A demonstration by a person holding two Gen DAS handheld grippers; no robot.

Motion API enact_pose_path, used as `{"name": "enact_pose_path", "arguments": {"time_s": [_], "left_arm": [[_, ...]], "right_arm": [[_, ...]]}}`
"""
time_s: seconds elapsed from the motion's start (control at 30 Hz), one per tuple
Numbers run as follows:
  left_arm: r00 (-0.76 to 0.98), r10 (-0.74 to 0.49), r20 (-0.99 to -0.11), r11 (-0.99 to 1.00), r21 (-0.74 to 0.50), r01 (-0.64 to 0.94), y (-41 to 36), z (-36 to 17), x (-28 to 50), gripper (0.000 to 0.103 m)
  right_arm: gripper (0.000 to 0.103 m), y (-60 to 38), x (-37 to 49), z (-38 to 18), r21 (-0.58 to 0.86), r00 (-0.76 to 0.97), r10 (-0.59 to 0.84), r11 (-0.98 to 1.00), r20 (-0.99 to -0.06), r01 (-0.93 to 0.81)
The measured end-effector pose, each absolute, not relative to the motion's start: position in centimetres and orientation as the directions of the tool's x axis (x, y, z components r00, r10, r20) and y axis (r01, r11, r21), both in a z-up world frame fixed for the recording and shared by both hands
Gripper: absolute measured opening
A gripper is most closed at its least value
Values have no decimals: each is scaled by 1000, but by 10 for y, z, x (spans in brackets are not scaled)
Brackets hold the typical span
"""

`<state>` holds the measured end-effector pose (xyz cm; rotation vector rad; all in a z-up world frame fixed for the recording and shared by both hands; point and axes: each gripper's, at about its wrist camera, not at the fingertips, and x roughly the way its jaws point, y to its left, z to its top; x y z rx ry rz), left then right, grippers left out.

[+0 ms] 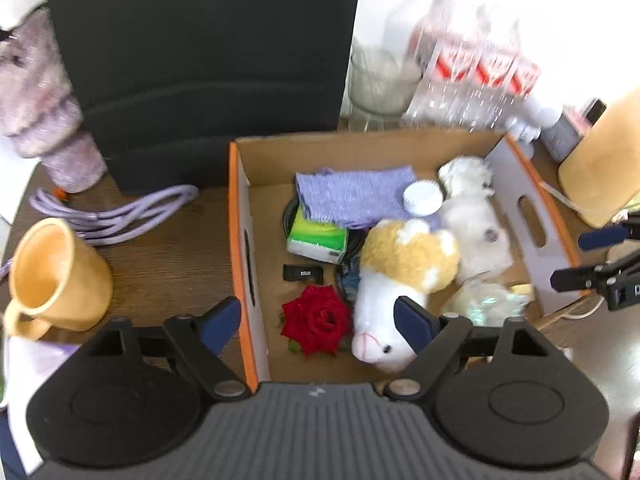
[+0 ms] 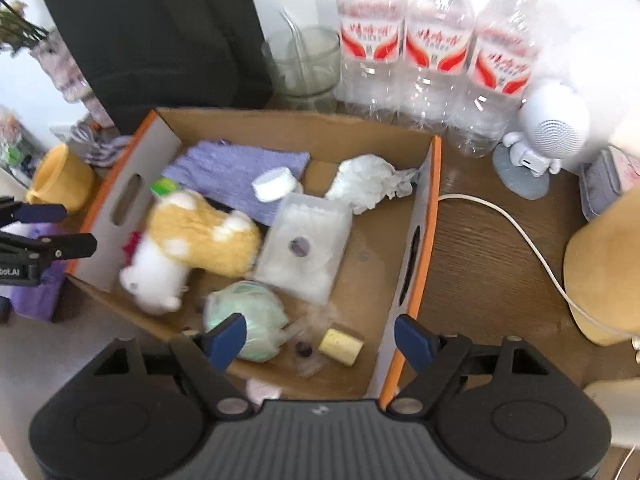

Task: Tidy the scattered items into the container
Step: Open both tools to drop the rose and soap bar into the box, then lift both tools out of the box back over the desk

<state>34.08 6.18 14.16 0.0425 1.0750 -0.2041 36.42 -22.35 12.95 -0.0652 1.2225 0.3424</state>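
Observation:
An open cardboard box with orange edges (image 1: 240, 216) (image 2: 424, 208) sits on the wooden table. Inside lie a yellow-and-white plush toy (image 1: 400, 276) (image 2: 192, 240), a red rose (image 1: 318, 320), a purple cloth (image 1: 356, 196) (image 2: 236, 172), a green tissue pack (image 1: 318, 238), a white cap (image 1: 422, 198) (image 2: 276, 184), a clear packet (image 2: 304, 244) and a pale green bundle (image 2: 248, 320). My left gripper (image 1: 318, 322) is open and empty above the box's near left corner. My right gripper (image 2: 320, 338) is open and empty above the box's near right corner.
A yellow mug (image 1: 56, 276) (image 2: 60, 178) and a coiled purple cable (image 1: 116, 212) lie left of the box. A black speaker (image 1: 200, 60), a glass jar (image 2: 308, 64), three water bottles (image 2: 436, 52), a white figurine (image 2: 548, 132) and a white cable (image 2: 516, 224) stand behind and right.

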Motion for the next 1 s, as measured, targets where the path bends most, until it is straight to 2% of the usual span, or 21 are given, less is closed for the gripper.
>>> {"name": "enact_pose_path", "arguments": {"time_s": [0.07,0.1,0.17,0.2,0.27,0.3,0.33,0.37,0.4,0.5,0.63,0.77,0.87,1.0], "left_arm": [[532,-138,-836,983,-49,177,61,159,323,101],[599,-125,-791,985,-30,167,59,165,310,103],[766,-34,-642,995,53,89,54,170,273,103],[849,15,-528,996,87,36,50,167,249,103],[967,26,-252,996,85,-5,43,150,195,103],[990,12,-139,997,76,-2,39,138,171,103],[998,8,-65,998,63,-4,33,125,152,103],[999,4,-41,999,46,-2,29,114,139,103],[998,-10,-57,1000,21,11,25,106,130,103],[993,-41,-114,999,-14,39,20,99,115,103],[992,-20,-123,1000,-10,18,22,112,91,103],[981,41,-189,997,-53,-52,38,111,35,103],[980,20,-198,998,-59,-32,47,103,-34,103],[991,12,-133,999,-28,-16,48,77,-130,103]], "right_arm": [[88,-221,348,146,144,341,248,942,-907,-303],[90,-219,337,153,141,392,262,940,-882,-309],[91,-216,306,161,102,566,257,951,-784,-291],[91,-214,286,162,71,666,241,960,-706,-271],[94,-210,241,152,21,842,211,973,-497,-232],[98,-207,216,141,4,906,196,978,-376,-210],[101,-206,195,128,8,944,189,981,-272,-194],[103,-205,178,114,27,964,182,983,-195,-180],[103,-202,166,104,44,969,181,983,-166,-176],[101,-196,149,92,46,970,166,986,-176,-160],[101,-197,124,97,57,973,161,986,-164,-154],[102,-204,53,98,59,973,149,988,-174,-141],[103,-212,-31,87,87,971,169,984,-170,-156],[103,-217,-112,64,67,959,186,982,-215,-175]]}}
